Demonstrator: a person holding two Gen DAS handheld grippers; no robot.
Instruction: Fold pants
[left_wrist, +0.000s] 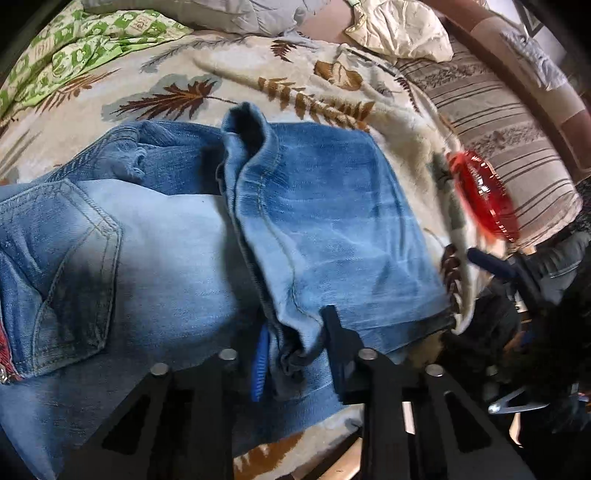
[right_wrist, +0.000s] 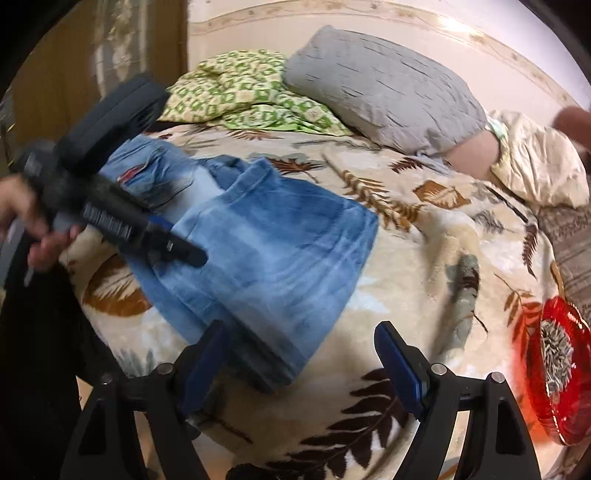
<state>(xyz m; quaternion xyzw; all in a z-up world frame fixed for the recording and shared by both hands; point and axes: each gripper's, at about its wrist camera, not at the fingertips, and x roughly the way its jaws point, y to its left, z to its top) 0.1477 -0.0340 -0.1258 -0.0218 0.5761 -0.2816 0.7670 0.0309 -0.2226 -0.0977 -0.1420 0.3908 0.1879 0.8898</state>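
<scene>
I see the faded blue denim pants (right_wrist: 258, 251) lying folded on the leaf-patterned plush blanket (right_wrist: 424, 266) covering the bed. Behind them sit a green-checked crumpled cloth (right_wrist: 251, 99) and, to its right, a grey quilted pillow (right_wrist: 384, 88). A red glass dish (right_wrist: 565, 373) rests on the blanket, well right of the pants.

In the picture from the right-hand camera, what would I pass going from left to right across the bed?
A hand holding the left gripper → the folded jeans → the bare leaf-patterned blanket → the red glass dish, which seems to hold seeds, at the right edge.
</scene>
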